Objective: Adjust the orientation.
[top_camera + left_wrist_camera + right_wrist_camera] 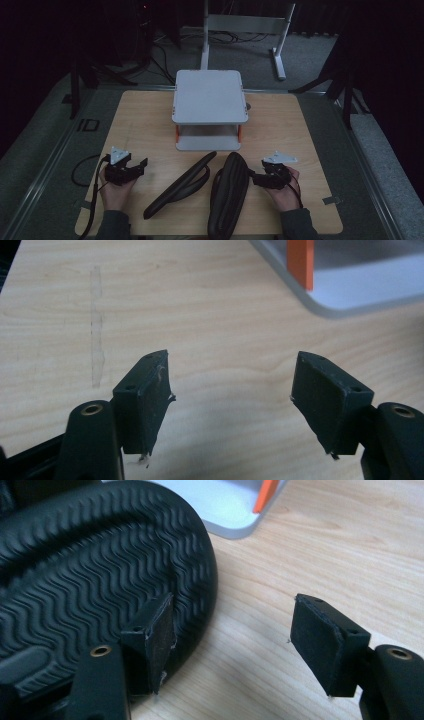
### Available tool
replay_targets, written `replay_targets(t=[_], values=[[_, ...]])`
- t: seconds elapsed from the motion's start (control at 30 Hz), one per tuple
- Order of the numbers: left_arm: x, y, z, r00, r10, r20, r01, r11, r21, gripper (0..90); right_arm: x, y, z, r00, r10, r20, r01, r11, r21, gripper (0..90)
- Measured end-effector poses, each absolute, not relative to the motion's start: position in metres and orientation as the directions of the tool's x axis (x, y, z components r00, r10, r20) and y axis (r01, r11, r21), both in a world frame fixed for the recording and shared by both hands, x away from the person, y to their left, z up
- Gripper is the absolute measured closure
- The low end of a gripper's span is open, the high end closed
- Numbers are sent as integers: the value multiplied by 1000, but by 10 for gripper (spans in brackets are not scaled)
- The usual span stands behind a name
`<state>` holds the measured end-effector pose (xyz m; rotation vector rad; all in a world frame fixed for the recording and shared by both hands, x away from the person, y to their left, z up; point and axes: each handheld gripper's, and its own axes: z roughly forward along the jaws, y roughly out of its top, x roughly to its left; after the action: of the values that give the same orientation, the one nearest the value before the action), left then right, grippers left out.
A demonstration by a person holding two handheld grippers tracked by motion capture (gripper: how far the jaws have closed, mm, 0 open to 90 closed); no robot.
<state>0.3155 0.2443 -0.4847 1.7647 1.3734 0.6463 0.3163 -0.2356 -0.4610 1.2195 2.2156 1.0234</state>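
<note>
Two black sandals lie on the near half of a wooden table (140,115), a gripper at each side.

The left gripper (134,167) sits with jaws apart over bare wood, left of the left sandal (181,185). The right gripper (256,178) is open too, one jaw against the ridged sole of the right sandal (229,195). A grey rack (210,97) stands beyond them.

Black tongs (141,165), grey plates, dark sleeves (112,227)
</note>
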Motion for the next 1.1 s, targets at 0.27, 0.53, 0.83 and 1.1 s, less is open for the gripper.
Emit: replay_targets(t=[0.27, 0.53, 0.83, 1.1], values=[[319, 245, -485, 276, 959, -58, 543, -106, 833, 323, 309, -213, -441, -598, 801, -7, 493, 375, 785, 294], [318, 244, -486, 278, 959, -62, 547, -105, 830, 323, 299, -179, -423, -669, 741, -52, 420, 436, 796, 249], [316, 242, -488, 286, 956, -60, 553, -113, 826, 323, 306, -136, -433, -686, 719, -112, 418, 515, 749, 127], [316, 240, -488, 288, 956, -57, 553, -117, 825, 323, 306, -153, -432, -680, 733, -18, 483, 467, 741, 159]])
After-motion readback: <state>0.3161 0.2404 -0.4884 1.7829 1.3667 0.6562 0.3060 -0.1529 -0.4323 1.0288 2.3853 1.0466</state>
